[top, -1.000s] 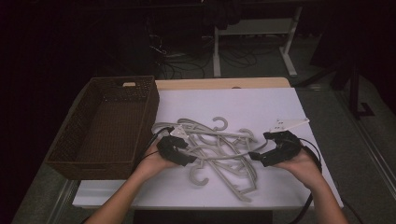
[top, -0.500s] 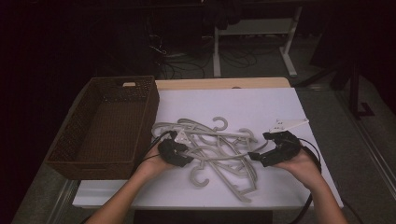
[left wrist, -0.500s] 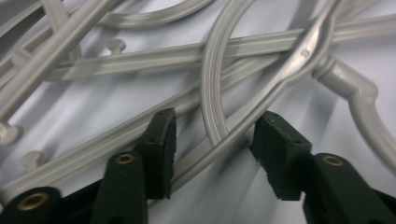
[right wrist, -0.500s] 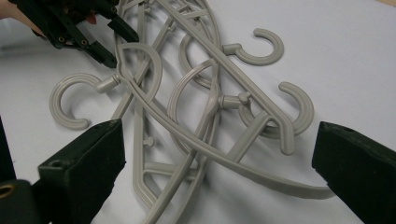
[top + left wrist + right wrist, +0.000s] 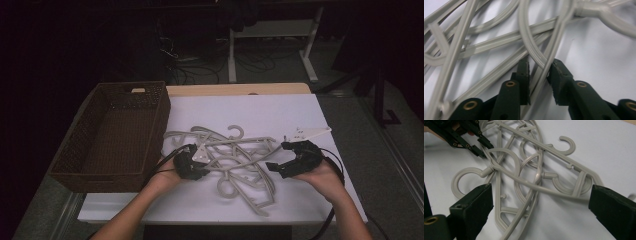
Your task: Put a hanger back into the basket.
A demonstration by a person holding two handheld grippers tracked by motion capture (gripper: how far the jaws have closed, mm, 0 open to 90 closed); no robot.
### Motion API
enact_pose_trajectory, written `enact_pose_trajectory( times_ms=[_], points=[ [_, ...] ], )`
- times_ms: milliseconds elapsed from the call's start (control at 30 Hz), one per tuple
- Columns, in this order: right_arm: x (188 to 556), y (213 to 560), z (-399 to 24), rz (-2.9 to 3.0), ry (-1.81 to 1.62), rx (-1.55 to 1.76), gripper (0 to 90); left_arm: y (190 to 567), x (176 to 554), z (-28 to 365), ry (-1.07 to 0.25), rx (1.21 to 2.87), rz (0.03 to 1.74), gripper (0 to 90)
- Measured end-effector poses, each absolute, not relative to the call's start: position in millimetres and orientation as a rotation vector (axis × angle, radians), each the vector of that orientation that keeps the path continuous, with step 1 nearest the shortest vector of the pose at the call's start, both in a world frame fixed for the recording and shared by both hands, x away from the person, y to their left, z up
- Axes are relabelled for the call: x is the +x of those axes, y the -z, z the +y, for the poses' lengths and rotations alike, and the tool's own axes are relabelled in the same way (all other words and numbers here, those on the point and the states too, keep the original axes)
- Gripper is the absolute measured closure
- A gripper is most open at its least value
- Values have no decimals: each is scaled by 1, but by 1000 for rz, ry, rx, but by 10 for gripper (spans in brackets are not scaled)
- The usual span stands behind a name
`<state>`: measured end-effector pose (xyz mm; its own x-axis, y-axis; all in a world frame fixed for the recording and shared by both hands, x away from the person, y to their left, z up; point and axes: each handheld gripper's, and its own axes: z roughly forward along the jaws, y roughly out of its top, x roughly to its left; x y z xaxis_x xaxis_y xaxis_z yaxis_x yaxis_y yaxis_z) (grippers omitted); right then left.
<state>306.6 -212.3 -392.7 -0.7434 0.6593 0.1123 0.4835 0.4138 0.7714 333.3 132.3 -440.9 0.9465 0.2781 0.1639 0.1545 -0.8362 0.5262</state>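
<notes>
A tangle of several grey plastic hangers (image 5: 235, 155) lies on the white tabletop (image 5: 260, 110). My left gripper (image 5: 200, 164) is at the pile's left edge. Its jaws have just been closing, and a straight bar and a curved bar of the hangers (image 5: 541, 63) run between the pads (image 5: 524, 72) with a small gap still showing. My right gripper (image 5: 277, 156) stands wide open at the pile's right edge. Its two pads (image 5: 474, 205) straddle a hanger's long arm (image 5: 554, 192) without touching it. The left gripper (image 5: 480, 148) also appears at the top left of the right gripper view.
An empty brown wicker basket (image 5: 162, 115) stands on the table's left side, close to the left hand. A wooden strip (image 5: 240, 89) runs along the table's far edge. Dark floor, cables and desk legs (image 5: 232, 55) lie beyond.
The left gripper's jaws have narrowed around the hanger bars at the pile's left edge. Both hands have stayed almost where they were, and the hangers have not shifted.
</notes>
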Motion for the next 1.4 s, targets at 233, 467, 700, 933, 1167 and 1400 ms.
enact_pose_trajectory(
  times_ms=[233, 467, 700, 933, 1167, 1400],
  points=[
    [307, 392, -213, 2454, -1242, 1012, 55, 438, 330, 129, -304, 2587, 248, 749],
    [307, 392, -214, 2451, -1239, 1016, 54, 429, 327, 131, -264, 2572, 208, 759],
    [306, 391, -216, 2441, -1244, 1021, 54, 418, 324, 135, -242, 2541, 182, 777],
    [306, 390, -217, 2438, -1245, 1016, 55, 407, 313, 137, -231, 2539, 156, 794],
    [306, 390, -218, 2431, -1245, 1022, 54, 395, 308, 139, -180, 2480, 178, 812],
    [306, 388, -221, 2419, -1250, 1032, 54, 384, 314, 139, -169, 2435, 261, 816]
  ],
)
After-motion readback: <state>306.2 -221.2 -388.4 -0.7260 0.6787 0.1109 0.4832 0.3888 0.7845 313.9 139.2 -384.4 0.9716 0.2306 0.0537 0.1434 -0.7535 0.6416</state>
